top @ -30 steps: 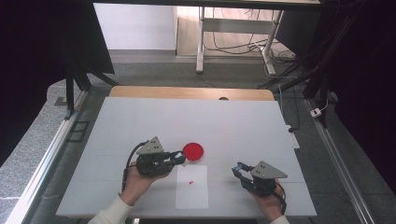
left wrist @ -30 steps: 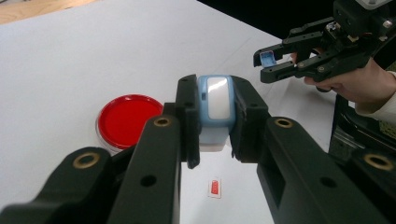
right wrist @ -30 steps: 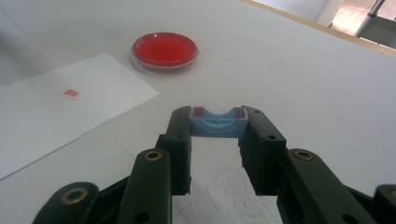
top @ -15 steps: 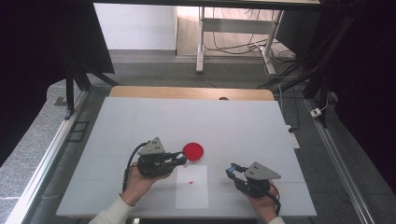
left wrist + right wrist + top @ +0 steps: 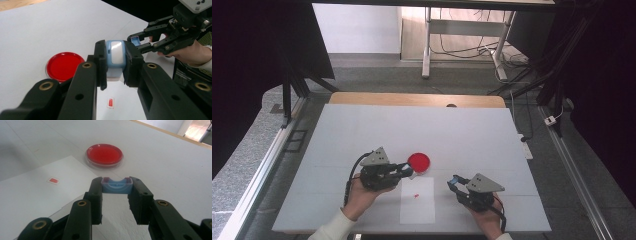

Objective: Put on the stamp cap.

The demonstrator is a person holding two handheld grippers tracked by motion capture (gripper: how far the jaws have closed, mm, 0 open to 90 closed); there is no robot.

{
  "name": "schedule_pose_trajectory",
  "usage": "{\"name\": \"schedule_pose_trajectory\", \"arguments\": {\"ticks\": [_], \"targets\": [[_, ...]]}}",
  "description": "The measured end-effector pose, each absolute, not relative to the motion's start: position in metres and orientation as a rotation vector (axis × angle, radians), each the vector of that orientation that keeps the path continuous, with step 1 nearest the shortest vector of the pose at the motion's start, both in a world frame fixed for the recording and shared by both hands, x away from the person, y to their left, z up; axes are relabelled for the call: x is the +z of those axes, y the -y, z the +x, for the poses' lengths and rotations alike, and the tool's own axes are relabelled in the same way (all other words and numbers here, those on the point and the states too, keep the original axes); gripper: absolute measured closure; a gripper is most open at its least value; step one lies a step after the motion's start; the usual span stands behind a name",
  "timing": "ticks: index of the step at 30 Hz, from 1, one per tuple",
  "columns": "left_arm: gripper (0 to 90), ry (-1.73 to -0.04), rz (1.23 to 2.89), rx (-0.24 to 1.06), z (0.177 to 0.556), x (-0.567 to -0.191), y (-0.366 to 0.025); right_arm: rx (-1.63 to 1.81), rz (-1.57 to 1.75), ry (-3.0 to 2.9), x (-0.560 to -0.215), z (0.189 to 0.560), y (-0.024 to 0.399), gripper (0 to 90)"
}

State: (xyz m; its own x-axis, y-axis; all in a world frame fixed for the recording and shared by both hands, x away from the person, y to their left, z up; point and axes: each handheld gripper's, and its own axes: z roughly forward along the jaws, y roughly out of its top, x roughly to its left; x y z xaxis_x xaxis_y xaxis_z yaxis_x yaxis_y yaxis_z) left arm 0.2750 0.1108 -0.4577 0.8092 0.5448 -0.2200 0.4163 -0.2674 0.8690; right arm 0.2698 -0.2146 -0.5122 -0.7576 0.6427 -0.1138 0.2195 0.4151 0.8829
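Blue plastic is clamped in both tools. The left gripper (image 5: pixel 115 62) is clenched on a pale blue case (image 5: pixel 115 56) with a silvery window on its face; the case stands upright between the jaws, its long axis running up and down in the left gripper view, held just off the table (image 5: pixel 462 125). The right gripper (image 5: pixel 116 186) grasps a smaller blue cap (image 5: pixel 116 185), a shallow trough-shaped piece with its open, curved side facing up and its long axis spanning straight across from one jaw to the other.

From the high view, the left gripper (image 5: pixel 404 170) sits beside the red dish (image 5: pixel 418 162), its tips nearly at the dish's rim, while the right gripper (image 5: pixel 455 182) is apart from it across the white sheet of paper (image 5: pixel 417 200), pointing toward the left one. In the left gripper view the right gripper's tips and cap (image 5: pixel 135 40) appear just behind and to the right of the case, close but not touching. A small red tag (image 5: pixel 416 195) lies on the paper between the two hands.

Judging by how they face each other, the coming move likely brings cap to case, so what matters is lining the cap's length up with the case's end. The right hand (image 5: pixel 487 217) looks the freer to travel.
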Motion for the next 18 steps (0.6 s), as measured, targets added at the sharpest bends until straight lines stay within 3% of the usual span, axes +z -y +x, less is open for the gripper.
{"name": "schedule_pose_trajectory", "arguments": {"ticks": [18], "targets": [[75.0,-0.718,1.888,0.125,0.275,-0.457,-0.109,1.326,0.690,-2.248,-0.512,0.266,0.181,64.4]]}}
